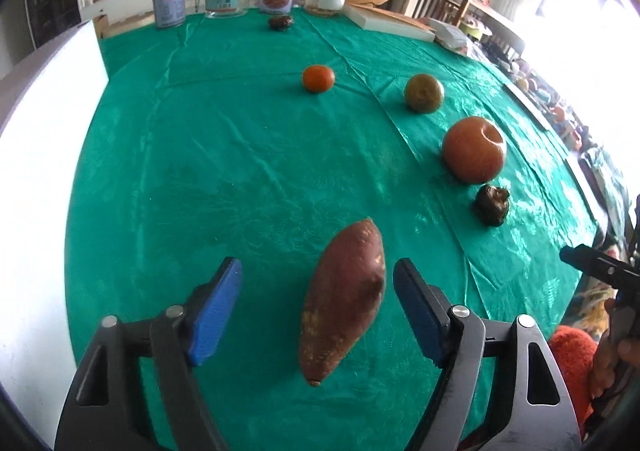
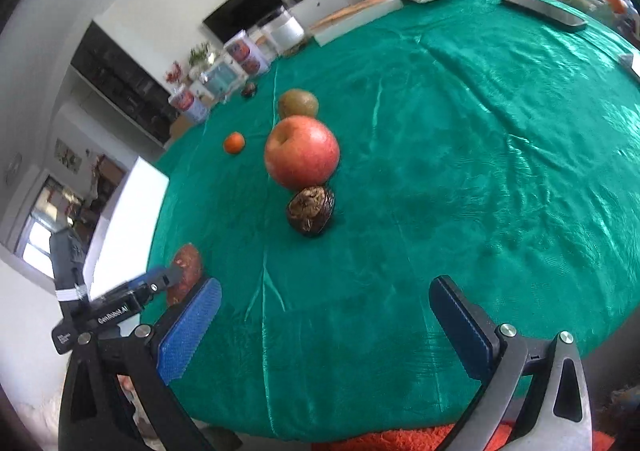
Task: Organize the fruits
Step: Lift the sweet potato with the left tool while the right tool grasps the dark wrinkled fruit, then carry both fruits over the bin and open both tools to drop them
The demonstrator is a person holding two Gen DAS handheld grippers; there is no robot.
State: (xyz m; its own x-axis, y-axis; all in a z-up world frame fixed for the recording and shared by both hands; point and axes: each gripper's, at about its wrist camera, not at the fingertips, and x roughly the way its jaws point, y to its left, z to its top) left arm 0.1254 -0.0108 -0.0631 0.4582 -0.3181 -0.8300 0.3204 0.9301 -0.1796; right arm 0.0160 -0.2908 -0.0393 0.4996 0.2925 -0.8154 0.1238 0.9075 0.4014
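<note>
Sweet potato (image 1: pixel 343 301) on tabletop (image 1: pixel 224 155), lying between spread left claw (image 1: pixel 318 315), seemingly untouched; right claw (image 2: pixel 326 327) spread, empty; risk: tapered tuber rolls if pads close off-centre.

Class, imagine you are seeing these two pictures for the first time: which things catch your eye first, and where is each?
The bright green tablecloth fills both views. A reddish sweet potato lies between the open blue pads of the left gripper, untouched. Right of it, a big red apple sits in a row with a dark wrinkled fruit nearer and a greenish fruit behind.
</note>
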